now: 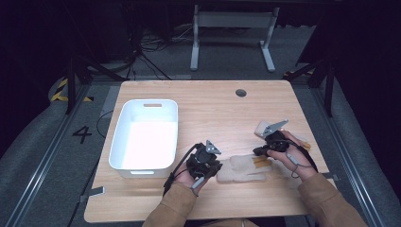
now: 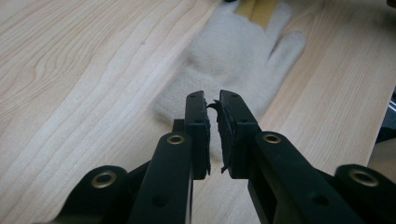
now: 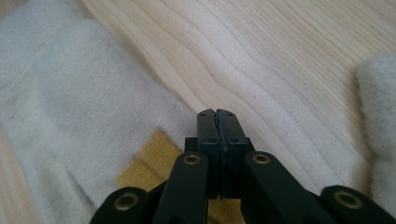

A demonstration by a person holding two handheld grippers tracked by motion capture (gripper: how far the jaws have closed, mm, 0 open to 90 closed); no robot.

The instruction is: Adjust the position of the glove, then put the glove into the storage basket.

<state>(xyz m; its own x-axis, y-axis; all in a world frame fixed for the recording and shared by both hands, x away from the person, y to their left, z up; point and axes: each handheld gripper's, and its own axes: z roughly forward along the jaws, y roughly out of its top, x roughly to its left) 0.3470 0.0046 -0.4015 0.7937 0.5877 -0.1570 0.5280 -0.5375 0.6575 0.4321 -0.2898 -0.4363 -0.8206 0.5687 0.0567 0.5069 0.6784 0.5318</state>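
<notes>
High view first, nearest the person: two tan sleeves come in from the bottom edge, each hand holding a black gripper over the wooden table (image 1: 213, 109). The left gripper (image 1: 213, 166) sits at the cuff end of a cream knitted glove (image 1: 243, 169), which lies flat near the table's front edge, between the two hands. The right gripper (image 1: 259, 151) hovers at the glove's finger end, beside a mustard-yellow patch (image 1: 261, 163) on the glove.

In the left gripper view, the left gripper (image 2: 213, 105) has its jaws a narrow slit apart, with a thin dark scrap of pad lining curling into the gap (no cloth is pinched there, as far as the picture shows). The glove (image 2: 233, 60) stretches away just beyond the tips, fingers pointing off, with the yellow patch (image 2: 256, 8) at its far end.

In the right gripper view, the right gripper (image 3: 216, 114) has its jaws pressed fully together on nothing, tips over bare wood. The glove (image 3: 70, 102) spreads to the left of the jaws, the yellow patch (image 3: 149, 163) just beside them, and a second piece of cream knit (image 3: 378, 121) shows at the right edge.

Farther back on the table's left side stands a white plastic bin (image 1: 118, 137), well apart from the glove. Near the table's far edge is a round cable hole (image 1: 240, 92).
</notes>
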